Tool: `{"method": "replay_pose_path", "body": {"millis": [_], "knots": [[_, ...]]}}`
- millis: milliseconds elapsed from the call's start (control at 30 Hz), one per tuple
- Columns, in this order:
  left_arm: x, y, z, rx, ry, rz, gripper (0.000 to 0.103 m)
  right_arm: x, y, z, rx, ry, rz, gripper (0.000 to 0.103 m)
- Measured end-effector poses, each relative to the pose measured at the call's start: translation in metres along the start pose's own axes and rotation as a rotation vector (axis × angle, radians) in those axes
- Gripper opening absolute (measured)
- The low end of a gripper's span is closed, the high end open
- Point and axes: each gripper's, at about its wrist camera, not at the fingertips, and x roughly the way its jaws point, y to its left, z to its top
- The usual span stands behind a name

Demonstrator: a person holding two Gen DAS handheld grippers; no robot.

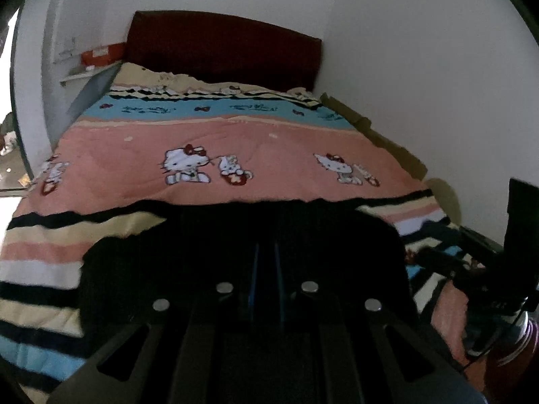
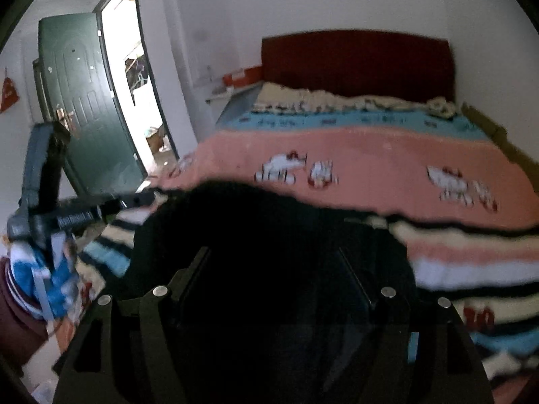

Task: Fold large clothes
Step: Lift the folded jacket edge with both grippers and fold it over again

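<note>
A black garment [image 1: 128, 269] lies spread on the near part of the bed, over a pink cartoon-cat blanket [image 1: 269, 155]. My left gripper [image 1: 266, 245] has its fingers together, dark cloth bunched around the tips; from the right wrist view its tip [image 2: 145, 198] meets the garment's left edge. My right gripper [image 2: 273, 259] stands open, fingers [image 2: 192, 266] wide apart over the black garment [image 2: 235, 208], nothing pinched between them. In the left wrist view the right gripper [image 1: 427, 252] sits at the garment's right side.
A dark red headboard [image 1: 222, 47] stands against the white wall. Brown cardboard [image 1: 387, 134] lines the bed's right edge. A green door [image 2: 87, 101] stands open at the left. An orange box [image 1: 101, 55] rests on a shelf beside the bed. A maroon sleeve [image 2: 17, 320] shows at the left.
</note>
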Motion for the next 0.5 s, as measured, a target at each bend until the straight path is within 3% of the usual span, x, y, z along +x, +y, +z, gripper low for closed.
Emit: {"method": "replay_pose_path", "body": {"millis": [100, 200, 367, 500], "knots": [[0.031, -0.001, 0.009, 0.004, 0.023, 0.003, 0.010, 0.027, 0.003, 0.026, -0.002, -0.007, -0.017, 0.071], [0.054, -0.001, -0.002, 0.008, 0.059, 0.006, 0.010, 0.060, -0.002, 0.031, 0.018, 0.032, -0.041, 0.071], [0.070, -0.001, -0.062, 0.046, 0.153, -0.007, 0.010, 0.093, -0.002, -0.013, 0.000, 0.179, 0.004, 0.068], [0.054, -0.010, -0.106, 0.123, 0.177, 0.000, 0.010, 0.080, 0.011, -0.049, -0.056, 0.225, 0.033, 0.069]]}}
